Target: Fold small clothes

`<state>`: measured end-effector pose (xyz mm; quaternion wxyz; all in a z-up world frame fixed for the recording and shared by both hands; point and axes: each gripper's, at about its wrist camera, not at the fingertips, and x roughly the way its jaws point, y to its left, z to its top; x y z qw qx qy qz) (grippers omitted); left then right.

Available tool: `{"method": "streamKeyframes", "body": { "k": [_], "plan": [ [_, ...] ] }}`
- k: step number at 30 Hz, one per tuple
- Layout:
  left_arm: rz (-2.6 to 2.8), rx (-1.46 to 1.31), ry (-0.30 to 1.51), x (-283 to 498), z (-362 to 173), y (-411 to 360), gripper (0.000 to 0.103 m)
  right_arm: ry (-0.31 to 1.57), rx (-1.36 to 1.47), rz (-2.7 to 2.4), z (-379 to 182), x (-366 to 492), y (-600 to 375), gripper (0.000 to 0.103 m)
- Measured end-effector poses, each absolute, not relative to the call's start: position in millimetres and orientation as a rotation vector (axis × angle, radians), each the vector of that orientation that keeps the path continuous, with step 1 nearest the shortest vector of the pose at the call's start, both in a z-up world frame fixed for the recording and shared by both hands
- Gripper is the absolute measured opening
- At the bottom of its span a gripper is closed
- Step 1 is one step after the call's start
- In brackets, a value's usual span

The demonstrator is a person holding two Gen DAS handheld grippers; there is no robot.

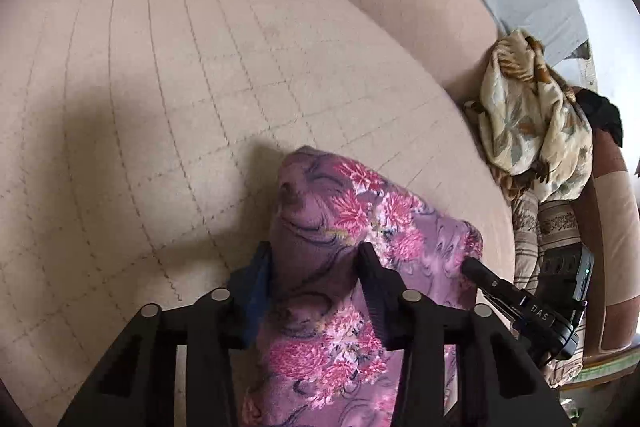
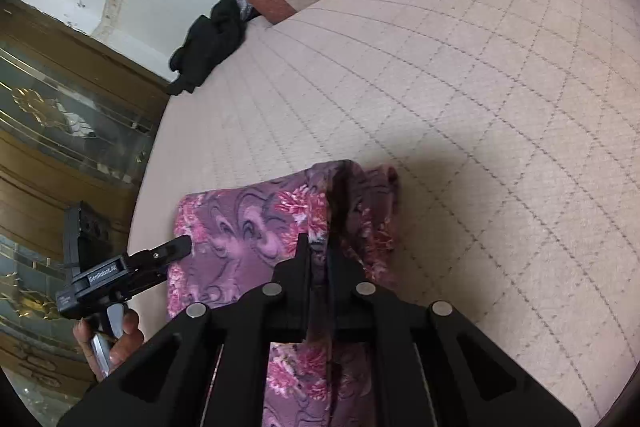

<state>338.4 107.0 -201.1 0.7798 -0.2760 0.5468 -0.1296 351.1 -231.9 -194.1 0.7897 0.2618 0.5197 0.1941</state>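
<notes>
Bunched floral purple cloth on quilted beige mattress

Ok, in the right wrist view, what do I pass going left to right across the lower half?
Wooden cabinet with glass → hand holding the left hand-held gripper → purple floral garment → right hand-held gripper pinching it → bare quilted mattress.

Home: quilted sofa, glass-fronted cabinet
</notes>
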Motion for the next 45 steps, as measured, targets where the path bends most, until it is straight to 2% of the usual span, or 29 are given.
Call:
{"method": "streamKeyframes", "body": {
  "k": [2, 6, 9, 10, 12, 13, 14, 17, 19, 21, 22, 23, 25, 26, 29, 32, 35, 38, 41, 42, 43, 44, 45],
  "plan": [
    [-0.278, -0.584, 1.178, 337.7, -201.9, 105.7, 0.044, 1.076, 0.561, 0.411, -178.7, 348.4, -240.6, 0.005],
    [-0.276, -0.583, 1.192, 341.1, -207.3, 105.4, 0.045, 1.199, 0.467, 0.329, -216.1, 358.5, -231.3, 0.005],
    [-0.270, -0.559, 1.189, 339.4, -203.3, 104.9, 0.048, 1.164, 0.480, 0.353, -208.1, 356.0, -231.9, 0.008],
    [-0.269, -0.557, 1.186, 339.3, -201.6, 104.8, 0.048, 1.148, 0.499, 0.367, -203.2, 354.5, -234.5, 0.012],
    [-0.250, -0.559, 1.177, 338.1, -193.9, 108.3, 0.048, 1.103, 0.555, 0.397, -194.0, 350.6, -243.4, 0.026],
    [-0.243, -0.572, 1.168, 338.9, -190.6, 109.5, 0.048, 1.073, 0.579, 0.399, -188.7, 348.1, -249.3, 0.043],
    [-0.243, -0.592, 1.157, 338.7, -184.6, 113.1, 0.049, 1.057, 0.589, 0.397, -185.0, 347.2, -252.7, 0.049],
    [-0.222, -0.559, 1.171, 351.6, -169.2, 112.9, 0.058, 1.072, 0.620, 0.405, -182.6, 358.6, -254.0, 0.049],
    [-0.193, -0.552, 1.214, 371.1, -171.4, 114.2, 0.058, 1.097, 0.617, 0.391, -185.5, 369.2, -245.6, 0.049],
    [-0.217, -0.575, 1.259, 392.6, -186.2, 115.4, 0.058, 1.153, 0.601, 0.386, -198.4, 383.3, -236.7, 0.039],
    [-0.214, -0.582, 1.275, 398.1, -196.7, 116.9, 0.057, 1.172, 0.614, 0.391, -204.0, 387.5, -235.4, 0.024],
    [-0.226, -0.605, 1.274, 398.3, -201.8, 118.6, 0.057, 1.182, 0.637, 0.399, -209.6, 388.7, -234.7, 0.015],
    [-0.269, -0.700, 1.240, 391.9, -216.3, 126.2, 0.056, 1.158, 0.672, 0.417, -217.5, 383.9, -238.6, 0.013],
    [-0.271, -0.730, 1.239, 390.6, -219.9, 128.0, 0.043, 1.140, 0.674, 0.412, -220.4, 382.3, -240.6, 0.009],
    [-0.312, -0.715, 1.230, 393.6, -209.4, 128.3, 0.030, 1.135, 0.681, 0.408, -222.4, 386.6, -242.2, 0.005],
    [-0.288, -0.665, 1.224, 394.7, -209.3, 124.9, 0.028, 1.108, 0.590, 0.383, -211.1, 387.0, -237.1, 0.004],
    [-0.274, -0.696, 1.227, 400.3, -218.6, 128.8, 0.029, 1.145, 0.557, 0.321, -227.8, 392.0, -234.6, 0.004],
    [-0.277, -0.641, 1.218, 397.9, -214.5, 122.3, 0.039, 1.160, 0.566, 0.340, -233.6, 392.0, -232.1, 0.005],
    [-0.278, -0.655, 1.213, 388.1, -200.3, 126.0, 0.040, 1.142, 0.632, 0.369, -212.8, 383.7, -240.4, 0.016],
    [-0.281, -0.630, 1.191, 380.2, -189.8, 126.8, 0.043, 1.120, 0.658, 0.384, -200.0, 373.1, -246.5, 0.022],
    [-0.283, -0.608, 1.172, 373.0, -181.5, 127.7, 0.047, 1.109, 0.662, 0.389, -192.0, 367.1, -249.2, 0.036],
    [-0.279, -0.591, 1.150, 362.6, -173.0, 128.5, 0.055, 1.093, 0.658, 0.396, -182.6, 358.6, -250.5, 0.042],
    [-0.267, -0.578, 1.139, 350.0, -167.6, 129.3, 0.057, 1.074, 0.650, 0.403, -174.5, 348.0, -251.0, 0.042]
  ]
}}
